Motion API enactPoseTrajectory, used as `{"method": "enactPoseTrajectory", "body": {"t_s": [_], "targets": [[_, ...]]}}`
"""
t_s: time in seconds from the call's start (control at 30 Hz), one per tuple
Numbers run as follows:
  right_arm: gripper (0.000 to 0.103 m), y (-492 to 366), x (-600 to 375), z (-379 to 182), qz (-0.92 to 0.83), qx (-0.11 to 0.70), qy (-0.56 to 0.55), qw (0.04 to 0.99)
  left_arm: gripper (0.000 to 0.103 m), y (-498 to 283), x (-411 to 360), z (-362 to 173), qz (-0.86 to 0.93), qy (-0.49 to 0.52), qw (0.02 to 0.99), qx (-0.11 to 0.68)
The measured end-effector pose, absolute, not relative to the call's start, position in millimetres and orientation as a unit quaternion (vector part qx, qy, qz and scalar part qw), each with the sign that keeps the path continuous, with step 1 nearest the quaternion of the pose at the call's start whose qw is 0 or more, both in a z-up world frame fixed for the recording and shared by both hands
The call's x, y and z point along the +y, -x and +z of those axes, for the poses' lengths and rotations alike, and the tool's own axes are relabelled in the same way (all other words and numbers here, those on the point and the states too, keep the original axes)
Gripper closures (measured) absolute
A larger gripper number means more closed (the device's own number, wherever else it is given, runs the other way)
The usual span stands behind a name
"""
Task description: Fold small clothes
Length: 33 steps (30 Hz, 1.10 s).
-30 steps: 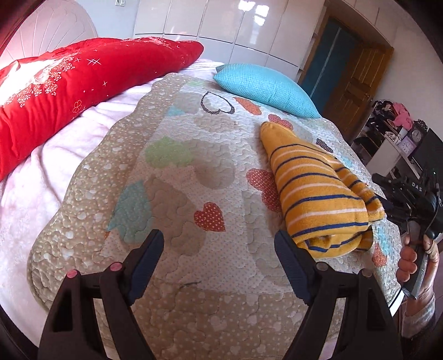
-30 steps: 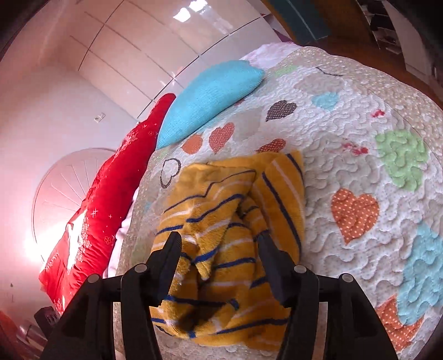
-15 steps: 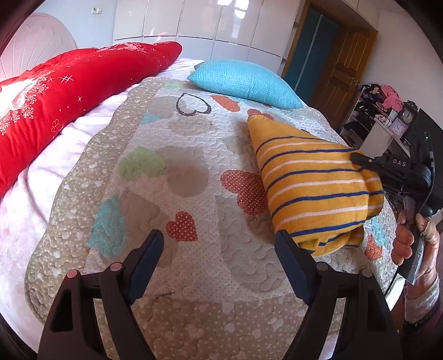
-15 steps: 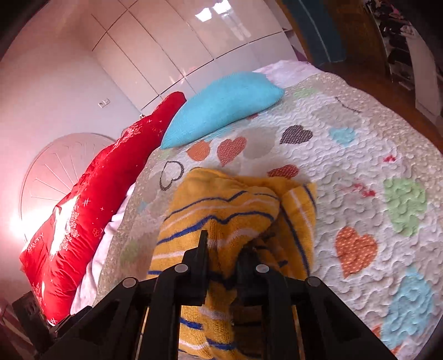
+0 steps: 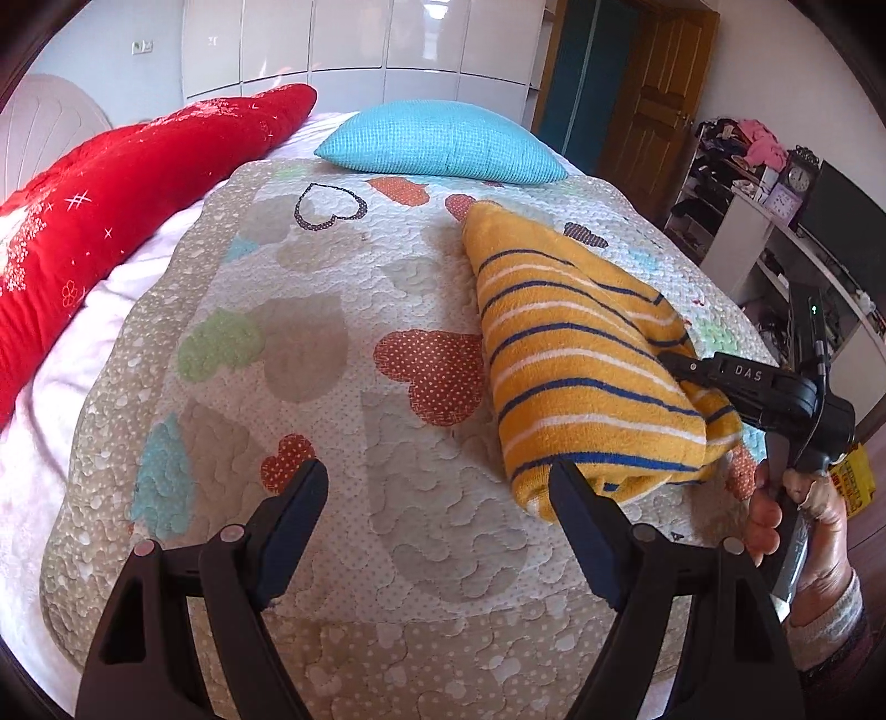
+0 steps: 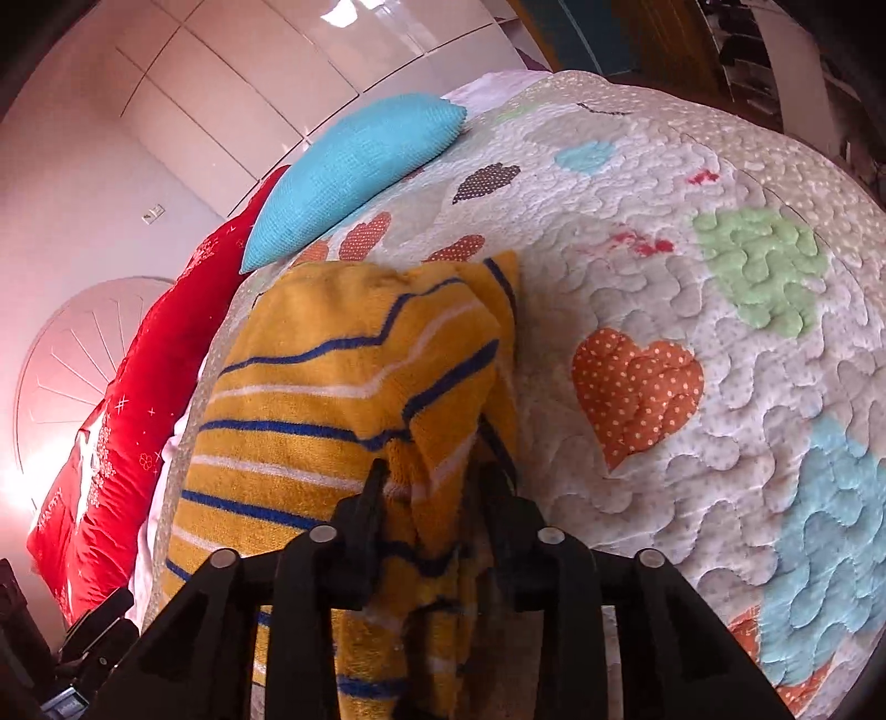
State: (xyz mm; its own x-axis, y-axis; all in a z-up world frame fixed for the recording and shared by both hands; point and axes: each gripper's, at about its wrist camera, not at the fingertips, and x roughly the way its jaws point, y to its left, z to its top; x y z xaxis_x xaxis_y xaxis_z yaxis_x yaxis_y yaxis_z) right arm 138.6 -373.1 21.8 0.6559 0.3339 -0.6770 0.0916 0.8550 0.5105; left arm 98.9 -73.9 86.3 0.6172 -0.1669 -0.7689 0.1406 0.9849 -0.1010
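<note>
A yellow garment with blue and white stripes lies folded on the heart-patterned quilt, at the right side in the left wrist view. My right gripper is shut on the near edge of the garment and lifts it off the quilt. In the left wrist view the right gripper reaches in from the right, its tips in the cloth. My left gripper is open and empty, hovering over the quilt just left of the garment's near corner.
A turquoise pillow and a red pillow lie at the head of the bed. White wardrobe doors stand behind. A cluttered white shelf unit and a wooden door are to the right.
My right gripper closed on the garment's near edge and lifted it. The left gripper stayed open and its view shifted a little toward the garment.
</note>
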Motion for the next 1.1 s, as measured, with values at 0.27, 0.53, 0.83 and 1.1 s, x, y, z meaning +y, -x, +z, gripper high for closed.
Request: {"method": "enactPoseTrajectory", "body": {"t_s": [0.27,0.53,0.83,1.1], "targets": [[0.048,-110,-374,81,0.059,0.354,-0.217,0.908,0.022,-93,-78,79,-0.063,-0.035,0.901,0.429],[0.048,-152,-314,103,0.106,0.377,-0.147,0.909,0.022,-91,-82,73,-0.055,-0.058,0.900,0.428],[0.048,-180,-338,44,0.041,0.432,-0.170,0.885,0.022,-89,-70,71,-0.040,-0.075,0.901,0.426],[0.039,-155,-364,56,0.048,0.418,-0.203,0.884,0.022,-96,-59,65,-0.036,-0.061,0.899,0.433]]}}
